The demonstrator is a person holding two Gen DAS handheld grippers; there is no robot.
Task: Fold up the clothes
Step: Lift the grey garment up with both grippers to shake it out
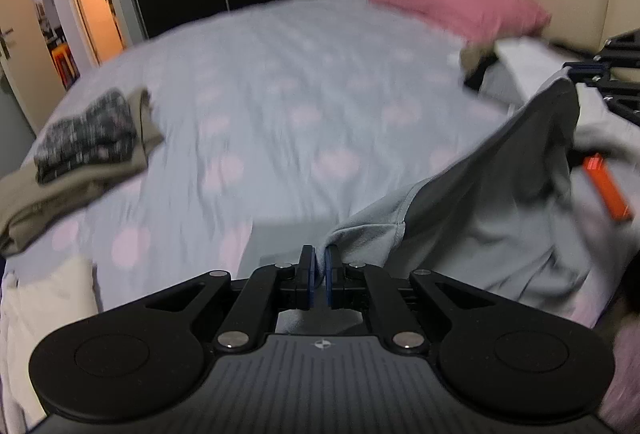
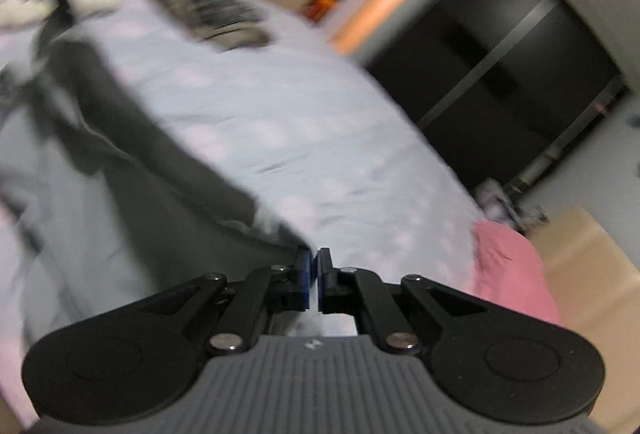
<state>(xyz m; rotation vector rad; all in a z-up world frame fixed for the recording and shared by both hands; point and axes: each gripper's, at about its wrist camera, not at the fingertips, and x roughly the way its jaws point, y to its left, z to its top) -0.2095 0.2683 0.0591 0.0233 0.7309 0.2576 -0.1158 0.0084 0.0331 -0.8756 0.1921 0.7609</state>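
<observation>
The left gripper [image 1: 319,266] pinches one edge of the grey shirt [image 1: 488,202]. The right gripper [image 2: 314,270] pinches the far right edge. The shirt hangs stretched between them over the bed [image 1: 280,94], its long axis running near-left to far-right, ready to lay flat.

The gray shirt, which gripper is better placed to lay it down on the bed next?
Probably left: the left gripper pinches the gray shirt low beside the bed.
</observation>
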